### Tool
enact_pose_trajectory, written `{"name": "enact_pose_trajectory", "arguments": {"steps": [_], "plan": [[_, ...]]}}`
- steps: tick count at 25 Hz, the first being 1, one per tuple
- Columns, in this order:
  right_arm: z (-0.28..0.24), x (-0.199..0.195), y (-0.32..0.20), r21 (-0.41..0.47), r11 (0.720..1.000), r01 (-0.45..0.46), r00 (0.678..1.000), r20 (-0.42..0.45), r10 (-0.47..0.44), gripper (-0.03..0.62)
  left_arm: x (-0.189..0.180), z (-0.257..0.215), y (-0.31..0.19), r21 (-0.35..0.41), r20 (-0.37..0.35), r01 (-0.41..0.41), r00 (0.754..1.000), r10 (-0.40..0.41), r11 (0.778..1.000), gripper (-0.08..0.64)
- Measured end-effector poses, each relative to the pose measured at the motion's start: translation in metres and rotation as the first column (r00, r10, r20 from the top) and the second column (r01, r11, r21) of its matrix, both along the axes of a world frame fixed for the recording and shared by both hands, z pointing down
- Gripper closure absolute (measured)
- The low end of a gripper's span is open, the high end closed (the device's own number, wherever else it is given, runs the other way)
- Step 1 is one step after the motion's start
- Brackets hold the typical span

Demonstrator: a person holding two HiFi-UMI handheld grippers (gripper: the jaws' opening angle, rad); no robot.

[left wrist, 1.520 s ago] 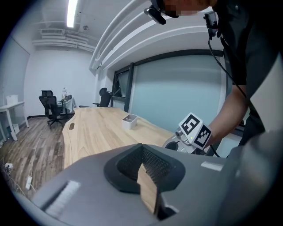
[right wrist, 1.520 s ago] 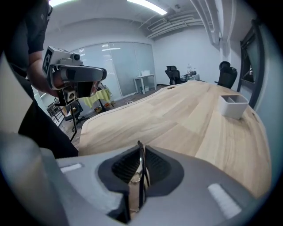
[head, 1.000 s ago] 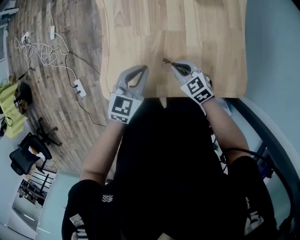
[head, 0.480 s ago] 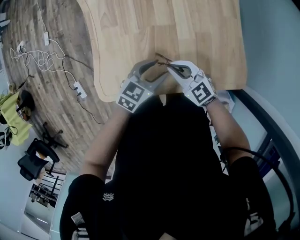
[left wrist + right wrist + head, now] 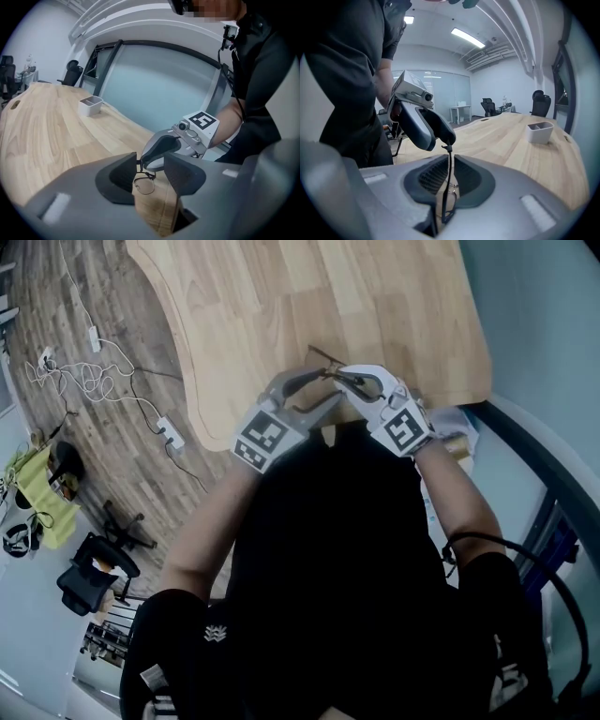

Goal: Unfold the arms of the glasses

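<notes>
Our right claw (image 5: pixel 343 378) pinches the glasses (image 5: pixel 144 184), jaws starting to open. Our left claw (image 5: pixel 329 390), wide apart, is closing around them.

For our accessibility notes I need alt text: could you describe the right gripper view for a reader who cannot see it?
The right gripper, jaws just beginning to open, grips thin dark glasses edge-on above a wooden table. The left gripper reaches in from above, jaws closing around the glasses' top end. A small white container sits far right.
</notes>
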State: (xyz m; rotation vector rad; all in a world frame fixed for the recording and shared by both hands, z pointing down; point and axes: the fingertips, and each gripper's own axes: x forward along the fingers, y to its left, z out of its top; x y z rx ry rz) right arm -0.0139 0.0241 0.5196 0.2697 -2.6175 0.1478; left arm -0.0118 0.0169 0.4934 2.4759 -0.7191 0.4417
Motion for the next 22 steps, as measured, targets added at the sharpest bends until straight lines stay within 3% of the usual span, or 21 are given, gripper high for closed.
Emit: {"name": "enact_pose_trajectory", "arguments": {"steps": [9, 15, 22], "plan": [[0.010, 0.054, 0.019, -0.001, 0.990, -0.138, 0.989, -0.062, 0.138, 0.473, 0.045, -0.027, 0.026, 0.046, -0.028, -0.134, 0.990, 0.135, 0.990, 0.373], [0.036, 0.090, 0.034, -0.039, 0.965, -0.260, 0.957, -0.143, 0.252, 0.443, 0.071, -0.039, 0.049, 0.086, -0.018, -0.259, 0.965, 0.262, 0.962, 0.373], [0.042, 0.087, 0.037, -0.048, 0.945, -0.323, 0.936, -0.161, 0.312, 0.443, 0.094, -0.042, 0.069, 0.092, -0.026, -0.362, 0.930, 0.366, 0.928, 0.373]]}}
